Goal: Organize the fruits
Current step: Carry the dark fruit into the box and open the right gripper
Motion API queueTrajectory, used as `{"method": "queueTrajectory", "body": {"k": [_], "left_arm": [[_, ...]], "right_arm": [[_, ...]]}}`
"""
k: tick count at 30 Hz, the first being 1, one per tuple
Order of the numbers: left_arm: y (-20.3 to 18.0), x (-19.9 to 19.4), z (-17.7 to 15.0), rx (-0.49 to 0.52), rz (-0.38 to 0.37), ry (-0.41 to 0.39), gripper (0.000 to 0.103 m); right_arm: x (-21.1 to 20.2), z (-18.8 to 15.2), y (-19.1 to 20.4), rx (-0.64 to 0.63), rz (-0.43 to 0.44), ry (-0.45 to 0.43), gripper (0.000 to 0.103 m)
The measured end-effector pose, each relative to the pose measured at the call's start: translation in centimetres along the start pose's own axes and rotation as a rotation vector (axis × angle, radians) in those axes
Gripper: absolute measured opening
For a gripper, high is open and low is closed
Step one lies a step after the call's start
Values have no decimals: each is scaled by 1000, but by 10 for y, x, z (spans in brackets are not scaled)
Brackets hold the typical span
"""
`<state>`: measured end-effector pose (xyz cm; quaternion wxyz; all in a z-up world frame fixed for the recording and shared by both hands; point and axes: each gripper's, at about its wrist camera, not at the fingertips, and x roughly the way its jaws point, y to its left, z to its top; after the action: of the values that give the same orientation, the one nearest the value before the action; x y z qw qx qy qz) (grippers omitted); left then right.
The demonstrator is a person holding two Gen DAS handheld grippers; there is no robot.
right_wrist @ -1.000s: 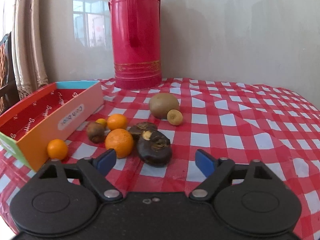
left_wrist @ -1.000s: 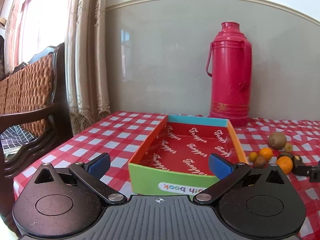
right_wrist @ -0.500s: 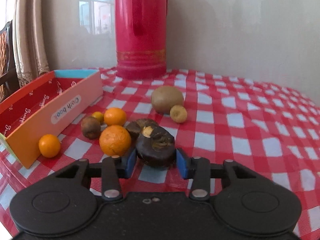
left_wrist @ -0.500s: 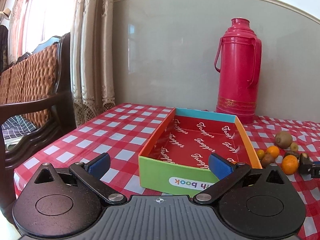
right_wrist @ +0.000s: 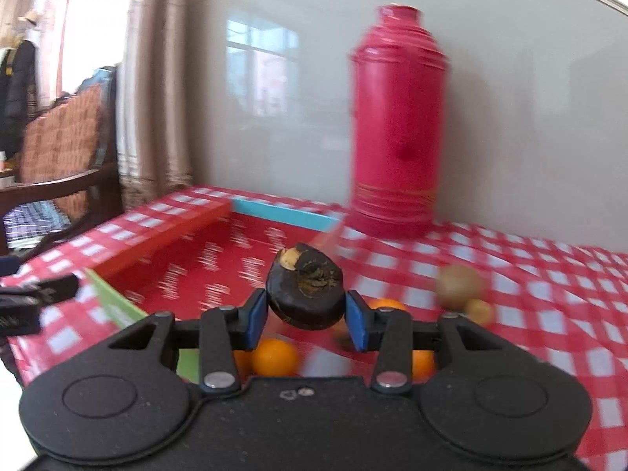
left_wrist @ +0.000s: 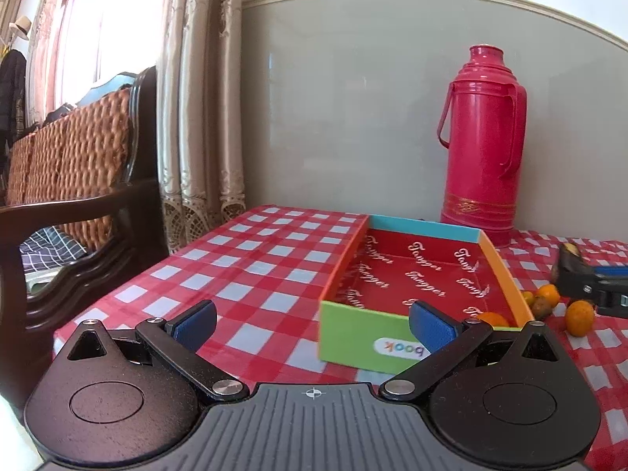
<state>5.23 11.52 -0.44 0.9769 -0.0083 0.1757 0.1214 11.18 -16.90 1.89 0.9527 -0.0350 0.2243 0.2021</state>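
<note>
The right claw (right_wrist: 306,322) is partly closed, its blue pads (right_wrist: 257,320) clenched on both sides of a dark, shrivelled fruit (right_wrist: 304,292) held above the cloth at frame centre, before the red-lined box (right_wrist: 172,235). Oranges (right_wrist: 274,357) lie low in the frame beneath it. The left claw (left_wrist: 312,324) gapes wide and bare, the box (left_wrist: 392,347) just beyond its right pad.

A lived-in home room is showing here: a table (left_wrist: 251,259) wearing a red-and-white checked cloth is standing against a plain wall, a pink thermos flask (left_wrist: 481,141) is sitting at its far edge, lace-trimmed curtains (left_wrist: 196,98) are hanging left, beside a wicker-backed wooden chair (left_wrist: 74,157).
</note>
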Motion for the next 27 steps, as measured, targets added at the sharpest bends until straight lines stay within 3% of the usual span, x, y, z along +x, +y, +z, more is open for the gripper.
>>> {"method": "queueTrajectory", "body": {"k": [10,13,16,20,25,27], "left_arm": [[21,-4,-7,35,33,27,103],[25,-5,-7,32,39,30,103],[25,-4,-7,27,37,35,103],[16,-5,-4,6,25,25,103],[-2,-16,-1,-31,-18,-48,103],[-11,-16,1,-34,-51,-30,103]], "right_arm": [[29,9,58,-33,119,-21,37],[27,8,66,-42,99,-72,86],[11,8,61,-21,83,-134,85],[0,5,39,24,33,-129,86],[-17,3,10,62,-76,-153,92],[-24,0,-3,70,-115,-151,94]]}}
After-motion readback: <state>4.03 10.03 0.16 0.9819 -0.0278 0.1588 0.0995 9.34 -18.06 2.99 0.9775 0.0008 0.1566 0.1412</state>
